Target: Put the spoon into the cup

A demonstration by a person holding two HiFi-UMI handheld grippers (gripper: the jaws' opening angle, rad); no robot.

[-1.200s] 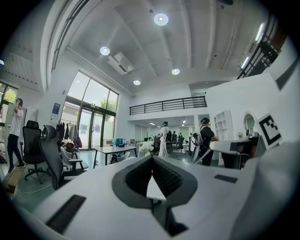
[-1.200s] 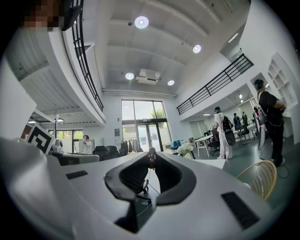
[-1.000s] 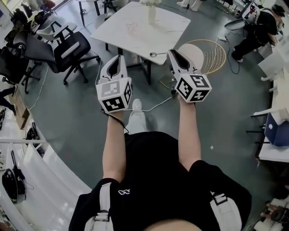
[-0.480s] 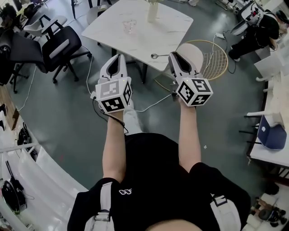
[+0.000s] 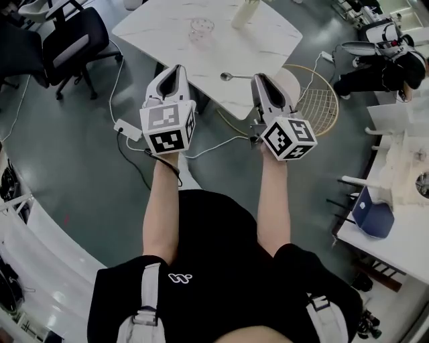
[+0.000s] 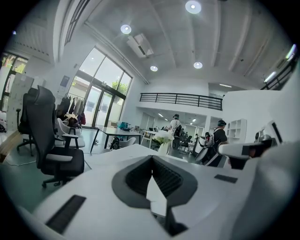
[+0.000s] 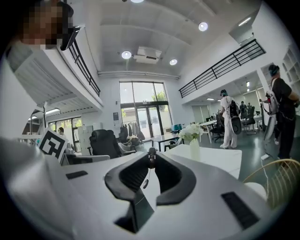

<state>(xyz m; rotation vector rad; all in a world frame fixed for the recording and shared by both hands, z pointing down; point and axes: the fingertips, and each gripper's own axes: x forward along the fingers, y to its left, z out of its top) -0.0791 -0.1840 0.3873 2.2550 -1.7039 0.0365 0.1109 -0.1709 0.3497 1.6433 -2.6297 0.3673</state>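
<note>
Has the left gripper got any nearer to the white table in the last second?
Yes. The left gripper has gone forward toward the white table: its tip stood short of the near edge before and now overlaps it.

Table: white top with faint grey veins [image 5: 268,40]; three things stand or lie on it
Cup: clear glass [image 5: 201,28]; upright, toward the far side
Spoon: metal [image 5: 234,76]; flat near the near edge, apart from the cup
Vase: white [image 5: 244,13]; upright at the far edge
</note>
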